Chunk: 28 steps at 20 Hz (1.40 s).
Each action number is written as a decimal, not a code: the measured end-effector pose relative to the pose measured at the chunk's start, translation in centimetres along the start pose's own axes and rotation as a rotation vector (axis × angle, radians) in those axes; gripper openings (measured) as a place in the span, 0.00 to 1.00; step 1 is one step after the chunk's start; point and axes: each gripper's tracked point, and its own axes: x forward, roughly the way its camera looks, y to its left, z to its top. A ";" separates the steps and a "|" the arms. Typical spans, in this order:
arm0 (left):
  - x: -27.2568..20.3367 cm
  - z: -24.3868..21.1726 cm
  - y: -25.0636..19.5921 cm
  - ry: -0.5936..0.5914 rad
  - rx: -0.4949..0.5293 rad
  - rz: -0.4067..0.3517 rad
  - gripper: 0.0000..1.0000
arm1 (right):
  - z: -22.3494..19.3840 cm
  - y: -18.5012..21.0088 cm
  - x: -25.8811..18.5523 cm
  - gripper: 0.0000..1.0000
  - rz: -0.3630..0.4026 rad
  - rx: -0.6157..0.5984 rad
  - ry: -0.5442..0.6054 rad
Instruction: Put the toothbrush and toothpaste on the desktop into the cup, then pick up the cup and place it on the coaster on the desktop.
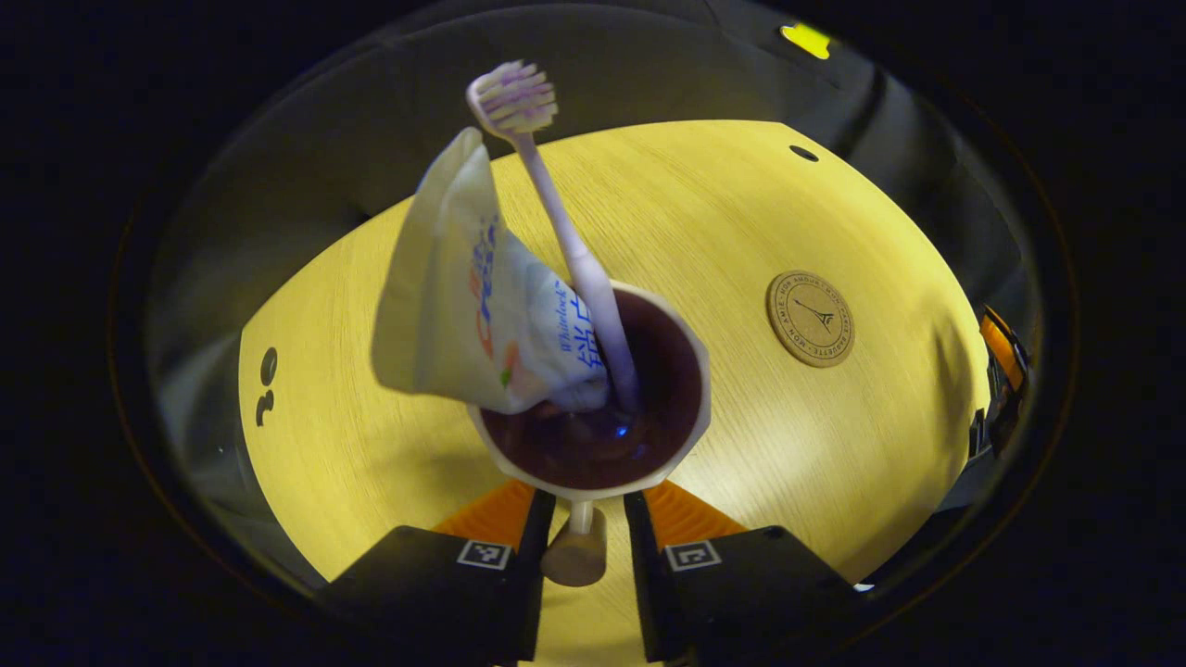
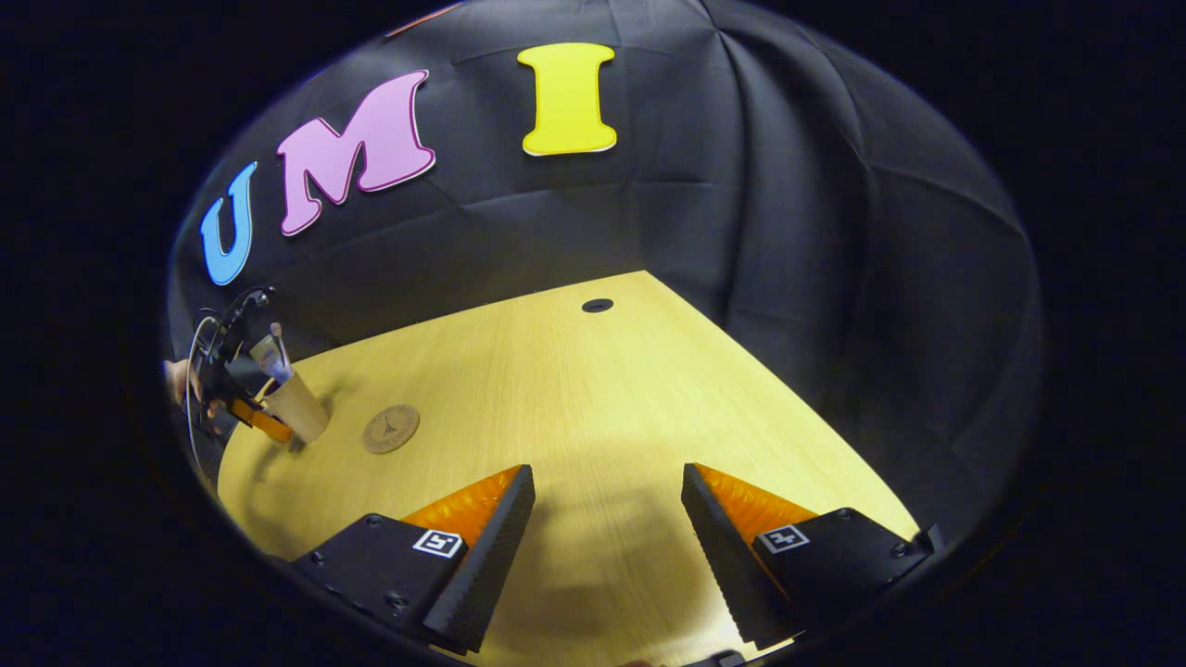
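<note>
A white cup (image 1: pixel 697 366) with a dark inside holds the pink toothbrush (image 1: pixel 574 250), bristles up, and the white toothpaste tube (image 1: pixel 463 296), which leans left. My left gripper (image 1: pixel 584 547) is shut on the cup's handle (image 1: pixel 576 554), close beneath the rim. The round brown coaster (image 1: pixel 810 318) lies bare on the table to the cup's right. In the right gripper view the cup (image 2: pixel 298 408) is tilted in the left gripper (image 2: pixel 236 384) at the far left, a short way from the coaster (image 2: pixel 390 429). My right gripper (image 2: pixel 607 519) stands open over bare wood.
The light wooden table (image 1: pixel 649 204) has a small dark hole (image 1: pixel 803 153) near its far edge, seen as well as the hole (image 2: pixel 597 305) in the right gripper view. A hand (image 2: pixel 176 380) holds the left gripper. Black cloth walls close in behind the table.
</note>
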 end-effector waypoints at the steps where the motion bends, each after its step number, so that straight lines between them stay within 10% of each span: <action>1: -0.1 0.0 -0.2 -0.003 -0.023 0.003 0.31 | -0.5 0.4 -0.5 0.98 0.009 0.009 0.012; 13: -1.9 0.1 -3.7 -0.095 -0.193 -0.010 0.28 | 2.2 4.1 -4.8 0.98 0.122 -0.030 0.000; 28: -2.1 6.8 -13.5 -0.136 0.001 -0.087 0.33 | 0.9 2.8 -7.1 0.98 0.134 0.012 0.033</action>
